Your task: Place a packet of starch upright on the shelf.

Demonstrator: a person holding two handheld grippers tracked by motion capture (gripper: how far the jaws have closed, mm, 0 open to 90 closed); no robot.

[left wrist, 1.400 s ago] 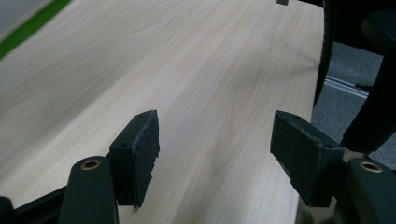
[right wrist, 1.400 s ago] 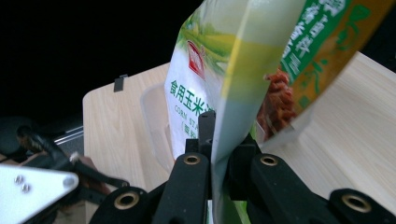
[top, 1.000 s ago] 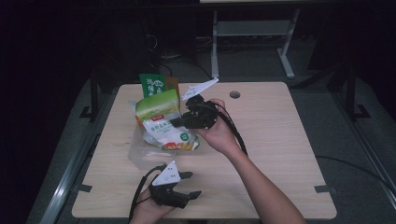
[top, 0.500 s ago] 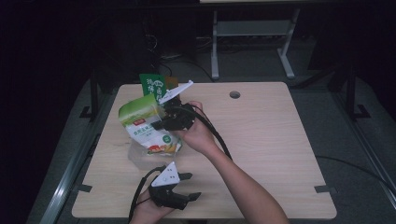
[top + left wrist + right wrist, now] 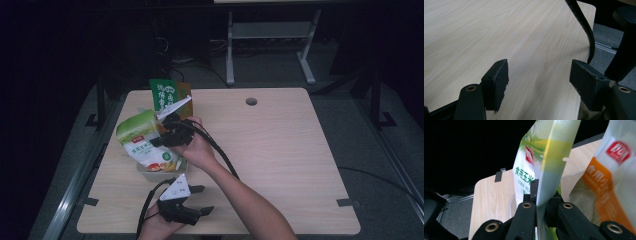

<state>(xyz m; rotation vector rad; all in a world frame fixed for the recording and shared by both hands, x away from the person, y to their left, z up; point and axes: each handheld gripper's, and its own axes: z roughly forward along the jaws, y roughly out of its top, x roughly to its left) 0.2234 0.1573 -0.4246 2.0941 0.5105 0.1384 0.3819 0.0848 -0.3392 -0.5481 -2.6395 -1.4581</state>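
Green pouch [image 5: 541, 162], pinched by right gripper [image 5: 541, 205], stands in clear tray [image 5: 574, 175].

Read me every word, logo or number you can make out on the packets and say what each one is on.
"食用玉米" with "CORN ST..." cut off beneath: green-and-white bag clamped in the right gripper.
Red logo on that bag: lettering too blurred.
"食用小", cut off: orange-and-white bag beside it.
Red logo on the orange-and-white bag: blurred.
White characters on the dark green packet: too small to read.
Left gripper: no text.

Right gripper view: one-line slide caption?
Right gripper clamps the edge of a green-and-white pouch, beside an orange-labelled pouch in a clear tray.
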